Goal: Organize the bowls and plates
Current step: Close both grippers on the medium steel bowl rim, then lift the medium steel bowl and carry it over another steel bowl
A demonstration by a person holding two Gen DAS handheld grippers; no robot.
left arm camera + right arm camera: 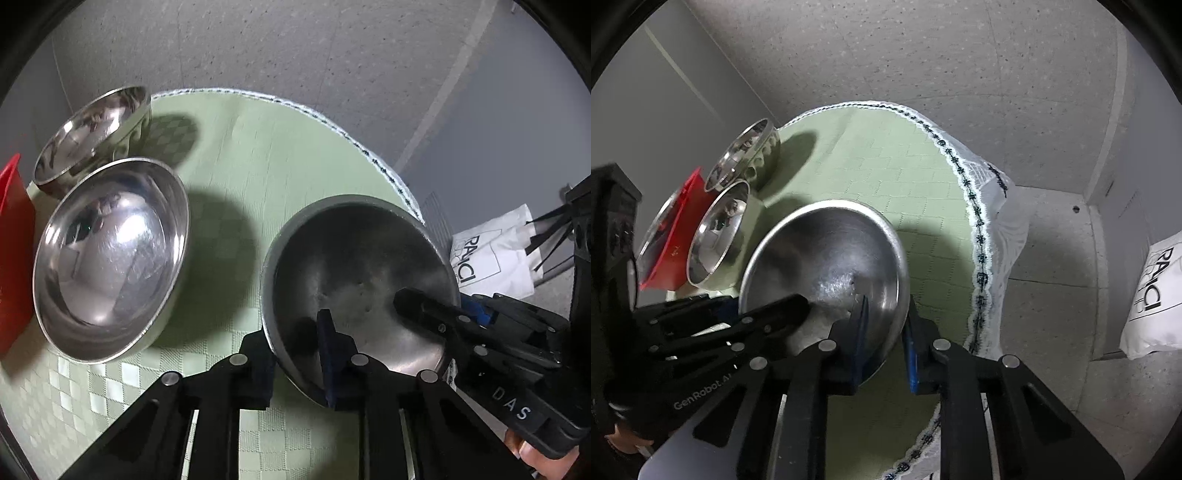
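Observation:
A large steel bowl (354,273) sits over the round green-clothed table (258,147), held by both grippers. My left gripper (295,354) is shut on its near left rim, one finger inside and one outside. My right gripper (884,343) is shut on its right rim the same way; it also shows in the left wrist view (436,314). The bowl also shows in the right wrist view (827,258), with my left gripper (768,314) at its left edge. A medium steel bowl (110,258) and a smaller steel bowl (92,133) stand at the left.
A red container (11,251) stands at the table's left edge; in the right wrist view (672,236) it has a clear plate against it. The cloth's lace edge (975,229) hangs at the right. A white shopping bag (1156,295) lies on the grey floor.

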